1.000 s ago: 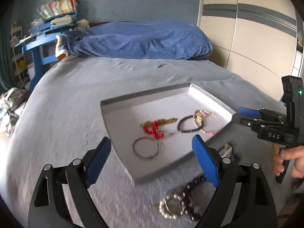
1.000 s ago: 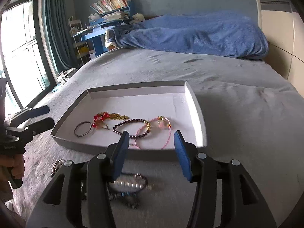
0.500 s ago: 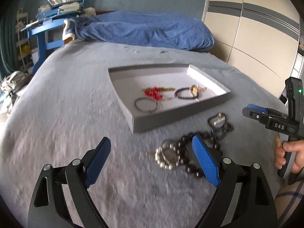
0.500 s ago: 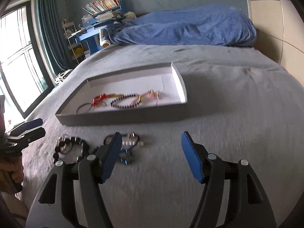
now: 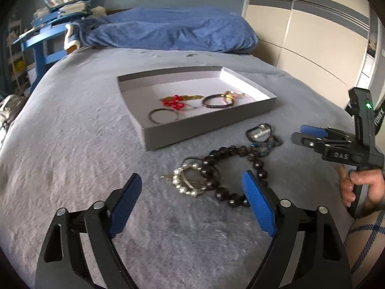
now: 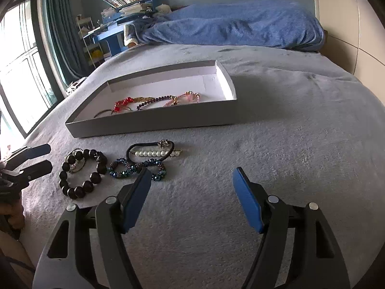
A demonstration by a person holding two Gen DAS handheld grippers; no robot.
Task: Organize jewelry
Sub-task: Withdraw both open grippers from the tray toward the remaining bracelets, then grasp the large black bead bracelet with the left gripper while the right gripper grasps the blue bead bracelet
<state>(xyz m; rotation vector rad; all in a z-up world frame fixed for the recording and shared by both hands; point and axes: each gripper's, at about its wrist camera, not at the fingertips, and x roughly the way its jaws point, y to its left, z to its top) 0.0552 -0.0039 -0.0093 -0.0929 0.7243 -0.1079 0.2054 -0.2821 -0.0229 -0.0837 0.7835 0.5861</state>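
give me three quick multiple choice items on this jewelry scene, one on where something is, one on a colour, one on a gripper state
1. Where does the big black bead bracelet lie?
A. in the gray tray
B. on the bed cover in front of the tray
C. on the blue blanket

2. What colour are the round beads nearest the thin dark ring in the tray?
A. red
B. green
C. white

3. How does the left gripper stand?
A. clamped on the pearl clip
B. jaws apart, holding nothing
C. clamped on the tray wall

Answers:
1 B: it rests on the gray cover, outside the tray's near wall.
2 A: the red beads sit just behind the ring.
3 B: both blue pads are wide apart and nothing is pressed between them.
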